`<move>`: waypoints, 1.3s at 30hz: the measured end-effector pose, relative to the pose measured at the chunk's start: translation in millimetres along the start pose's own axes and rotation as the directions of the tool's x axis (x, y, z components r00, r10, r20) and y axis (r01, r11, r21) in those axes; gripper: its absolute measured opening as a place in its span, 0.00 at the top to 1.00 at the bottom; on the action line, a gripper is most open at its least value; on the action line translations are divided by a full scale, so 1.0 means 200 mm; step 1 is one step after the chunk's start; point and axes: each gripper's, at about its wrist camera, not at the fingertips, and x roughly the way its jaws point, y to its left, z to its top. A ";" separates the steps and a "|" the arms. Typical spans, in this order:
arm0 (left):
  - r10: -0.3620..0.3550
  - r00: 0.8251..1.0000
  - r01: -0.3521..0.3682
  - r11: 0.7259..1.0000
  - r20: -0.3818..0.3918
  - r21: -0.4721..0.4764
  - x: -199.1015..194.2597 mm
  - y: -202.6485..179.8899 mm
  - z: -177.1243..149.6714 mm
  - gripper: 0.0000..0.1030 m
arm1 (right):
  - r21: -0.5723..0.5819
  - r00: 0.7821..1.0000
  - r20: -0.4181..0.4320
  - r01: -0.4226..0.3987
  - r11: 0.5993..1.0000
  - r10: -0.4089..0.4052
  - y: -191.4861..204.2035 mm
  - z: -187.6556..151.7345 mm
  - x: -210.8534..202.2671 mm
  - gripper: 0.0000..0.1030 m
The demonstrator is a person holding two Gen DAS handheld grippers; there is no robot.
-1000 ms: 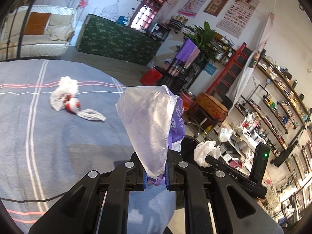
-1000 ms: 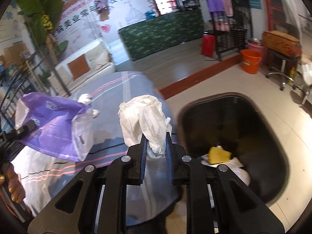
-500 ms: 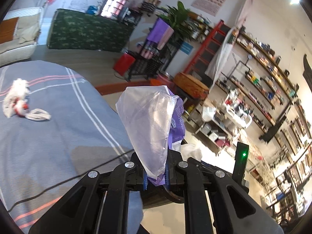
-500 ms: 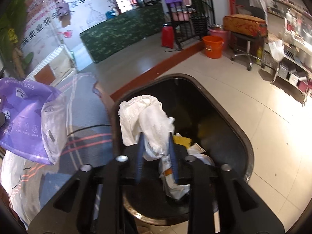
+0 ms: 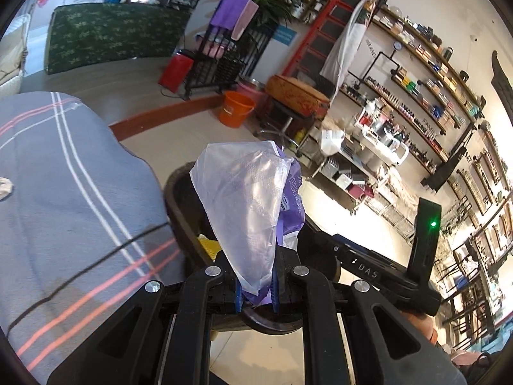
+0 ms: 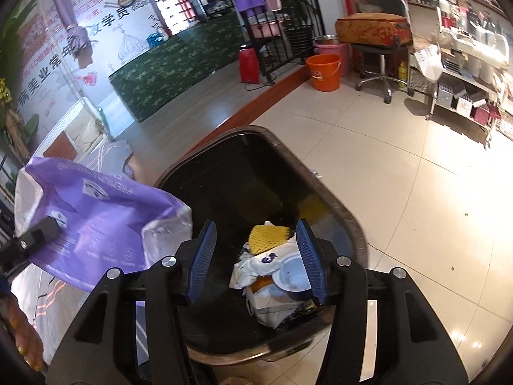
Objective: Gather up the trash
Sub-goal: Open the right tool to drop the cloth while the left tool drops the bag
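My left gripper (image 5: 255,295) is shut on a purple and clear plastic bag (image 5: 250,205), held upright over the near rim of a black trash bin (image 5: 179,205). The same bag (image 6: 96,221) shows at the left of the right wrist view. My right gripper (image 6: 258,256) is open and empty above the bin (image 6: 336,205). Inside the bin lie white crumpled trash (image 6: 256,264), a yellow foam net (image 6: 267,237) and a white lid (image 6: 293,277).
A table with a grey striped cloth (image 5: 64,192) stands left of the bin, with a black cable (image 5: 96,266) across it. An orange bucket (image 6: 322,72), a stool (image 6: 378,64) and shelves (image 5: 416,102) stand farther off on the tiled floor.
My right gripper opened and dropped the white crumpled trash into the bin. My left gripper carried the purple bag from over the table to the bin's edge.
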 end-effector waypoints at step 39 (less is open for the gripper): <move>-0.001 0.987 0.013 0.997 -0.159 0.078 0.20 -0.09 -0.06 0.19 | 0.095 0.998 0.047 0.031 0.995 -0.036 -0.13 0.04 -0.07 0.42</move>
